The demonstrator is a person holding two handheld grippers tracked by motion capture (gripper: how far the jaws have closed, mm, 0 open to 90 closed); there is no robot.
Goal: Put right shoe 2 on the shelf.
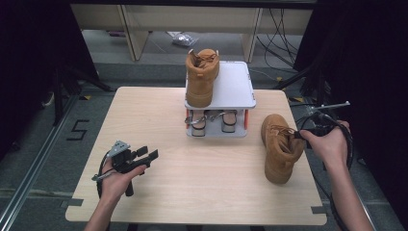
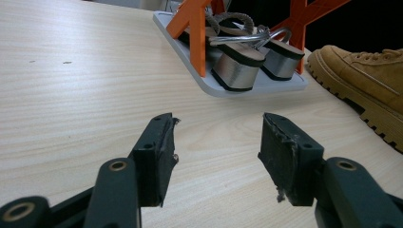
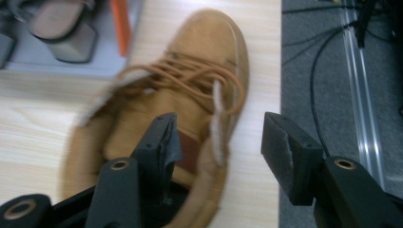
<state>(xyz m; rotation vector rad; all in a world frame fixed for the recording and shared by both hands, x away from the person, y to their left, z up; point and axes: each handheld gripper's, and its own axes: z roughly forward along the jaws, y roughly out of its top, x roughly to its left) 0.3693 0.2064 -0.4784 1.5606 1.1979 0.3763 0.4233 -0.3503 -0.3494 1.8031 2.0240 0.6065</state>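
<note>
Tan boot [image 1: 280,148], brown tongue patch unreadable

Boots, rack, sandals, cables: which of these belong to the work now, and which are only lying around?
Part of the work:
- tan boot on the table, at the right hand-held gripper, whose jaws stand open astride its collar
- matching boot on the rack's top shelf
- shoe rack

Only lying around:
- heeled sandals on the lower shelf
- floor cables

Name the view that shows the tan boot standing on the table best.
The high view: the whole boot stands on the table's right side, toe toward the person. The right gripper view shows its laces and collar close but blurred, between open jaws. The left gripper view shows its toe and treaded sole at the right edge.
</note>
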